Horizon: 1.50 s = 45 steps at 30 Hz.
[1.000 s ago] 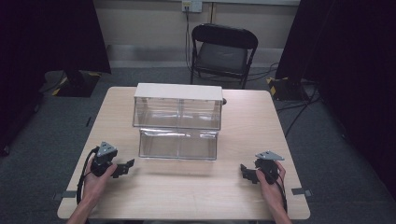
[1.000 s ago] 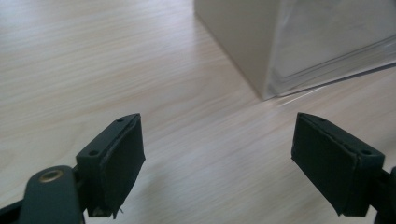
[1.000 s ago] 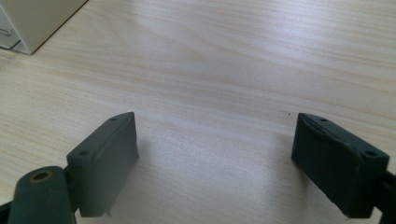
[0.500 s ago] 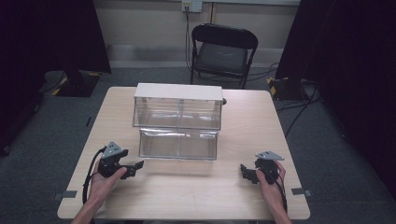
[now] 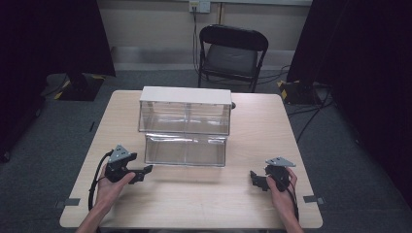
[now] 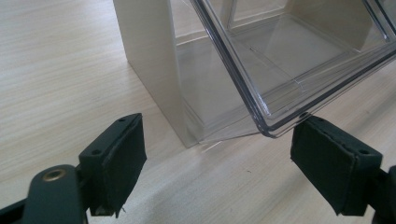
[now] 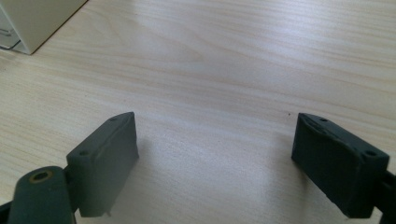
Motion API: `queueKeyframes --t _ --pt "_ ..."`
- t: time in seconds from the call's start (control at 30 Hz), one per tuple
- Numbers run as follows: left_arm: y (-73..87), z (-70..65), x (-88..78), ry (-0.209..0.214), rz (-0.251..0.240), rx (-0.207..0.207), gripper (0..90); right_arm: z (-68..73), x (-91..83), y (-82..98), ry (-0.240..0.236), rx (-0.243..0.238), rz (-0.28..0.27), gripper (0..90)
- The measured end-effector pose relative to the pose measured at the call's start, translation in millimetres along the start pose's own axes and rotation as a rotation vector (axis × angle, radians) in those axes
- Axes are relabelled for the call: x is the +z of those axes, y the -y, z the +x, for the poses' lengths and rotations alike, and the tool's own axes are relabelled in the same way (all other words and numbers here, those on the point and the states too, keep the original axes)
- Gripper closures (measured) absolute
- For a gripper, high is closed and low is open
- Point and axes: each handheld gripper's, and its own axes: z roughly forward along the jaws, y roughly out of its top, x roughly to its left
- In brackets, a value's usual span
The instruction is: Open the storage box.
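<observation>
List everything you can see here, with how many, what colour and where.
drawer cabinet: one, clear with a cream frame, middle of the table
drawer: one, clear, pulled out at the cabinet's bottom front
table: one, light wood, centre of the room
chair: one, black, folding, behind the table
cables: several, black, on the grey floor at right
left gripper: one, black, fingers open, by the drawer's left corner
right gripper: one, black, fingers open, on the table's right
hands: two, at the near edge

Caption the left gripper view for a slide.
Open left tongs approach the pulled-out clear plastic drawer of a beige-framed storage box on the light wooden table.
</observation>
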Motion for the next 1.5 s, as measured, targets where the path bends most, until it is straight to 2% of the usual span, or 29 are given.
queueKeyframes --t 0.37,0.47,0.77,1.07,1.17,1.5 --pt "-0.4 -1.0 3.7 0.027 -0.006 -0.015 17.7 0.0 0.0 0.0 0.0 0.0 0.0 13.5" --pt "-1.0 -0.2 6.9 0.048 0.0 -0.036 16.8 0.0 0.1 0.0 0.0 0.0 0.0 13.5" --pt "-1.9 -2.9 5.8 0.06 -0.013 -0.015 17.3 -0.1 0.1 0.0 0.0 -0.001 -0.001 13.5" --pt "-0.5 -2.4 5.3 0.075 -0.02 -0.022 19.5 0.0 0.0 0.0 0.0 0.0 0.0 13.5" --pt "-0.1 -1.7 5.1 0.089 -0.027 -0.024 19.1 0.1 0.0 0.0 0.0 0.001 0.0 13.5" --pt "0.7 -0.9 3.8 0.098 -0.045 -0.02 18.1 0.0 0.1 0.0 0.0 -0.001 0.0 13.5"
